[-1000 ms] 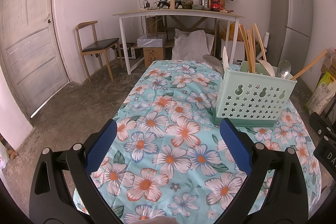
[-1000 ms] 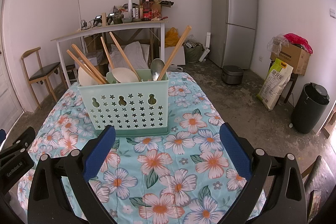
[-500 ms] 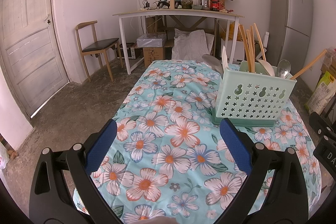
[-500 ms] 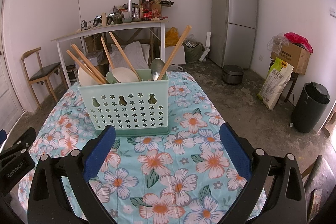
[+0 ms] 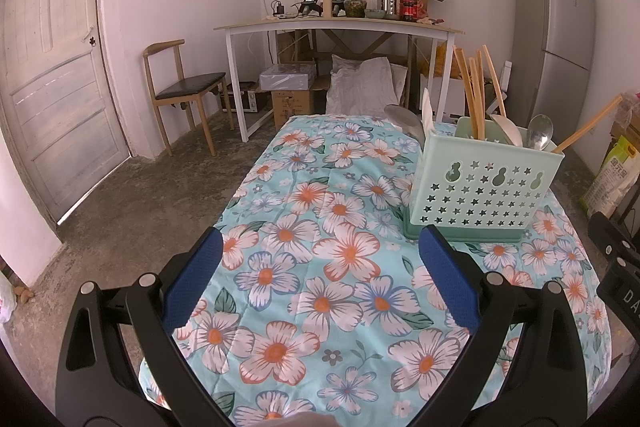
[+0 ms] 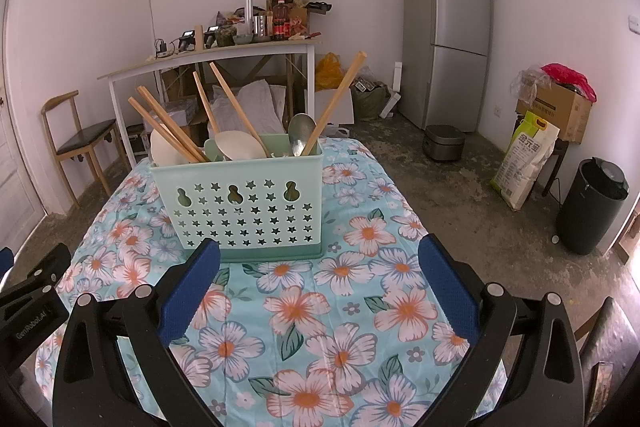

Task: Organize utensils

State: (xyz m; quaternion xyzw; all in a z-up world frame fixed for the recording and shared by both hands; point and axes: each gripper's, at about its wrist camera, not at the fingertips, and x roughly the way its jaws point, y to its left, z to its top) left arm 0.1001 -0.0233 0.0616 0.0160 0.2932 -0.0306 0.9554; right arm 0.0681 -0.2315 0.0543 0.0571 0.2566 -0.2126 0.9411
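A mint-green utensil caddy [image 6: 244, 205] with star cut-outs stands upright on the floral tablecloth [image 6: 316, 311]. Several wooden-handled utensils [image 6: 172, 125], a pale spatula [image 6: 236, 145] and a metal spoon [image 6: 301, 135] stick up out of it. In the left wrist view the same caddy [image 5: 480, 191] sits to the right, with a metal ladle [image 5: 402, 119] lying behind it. My right gripper [image 6: 320, 279] hovers open just in front of the caddy, holding nothing. My left gripper [image 5: 320, 267] is open over bare cloth, left of the caddy.
A white desk [image 5: 340, 27] cluttered with bottles stands at the back wall, with a wooden chair [image 5: 180, 91] and a door [image 5: 52, 67] to its left. On the right are a grey fridge [image 6: 452, 35], a black bin [image 6: 592, 207] and a rice sack [image 6: 524, 159].
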